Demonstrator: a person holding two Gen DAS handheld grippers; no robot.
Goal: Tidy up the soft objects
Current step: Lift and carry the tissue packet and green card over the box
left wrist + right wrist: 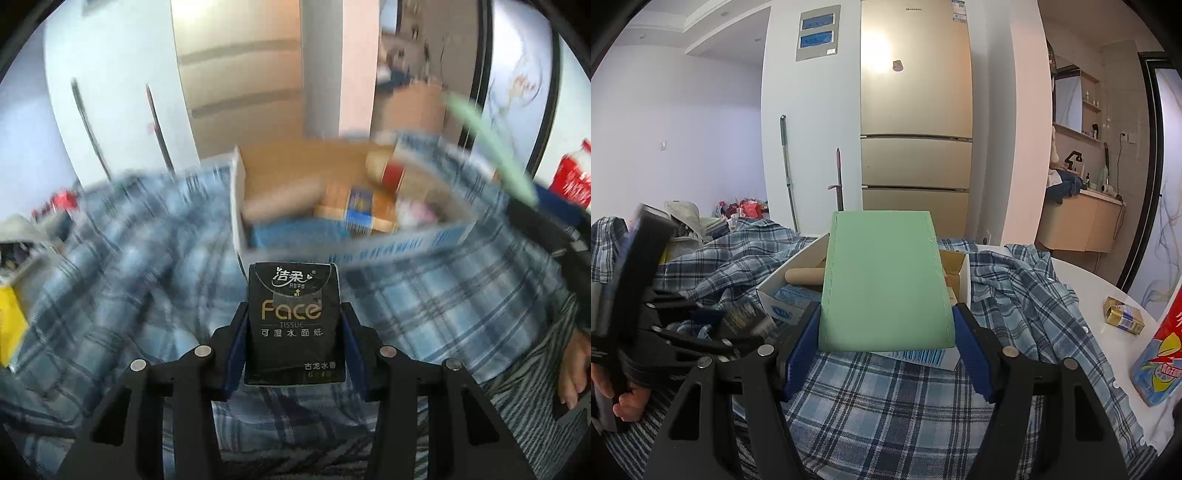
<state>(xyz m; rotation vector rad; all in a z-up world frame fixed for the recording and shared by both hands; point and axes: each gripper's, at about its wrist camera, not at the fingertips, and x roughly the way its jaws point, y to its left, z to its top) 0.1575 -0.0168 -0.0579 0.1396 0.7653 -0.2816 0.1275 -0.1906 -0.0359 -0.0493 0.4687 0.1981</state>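
Plaid cloth (886, 398) drapes the surface. Left hand-held gripper (295, 350) pinches a black tissue pack (294, 325). Right hand-held gripper (886, 332) clamps a green pouch (882, 280).

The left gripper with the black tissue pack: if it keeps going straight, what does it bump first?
Probably the near wall of the open cardboard box, right ahead of the tissue pack held in the left gripper. The picture is blurred, so depth is uncertain.
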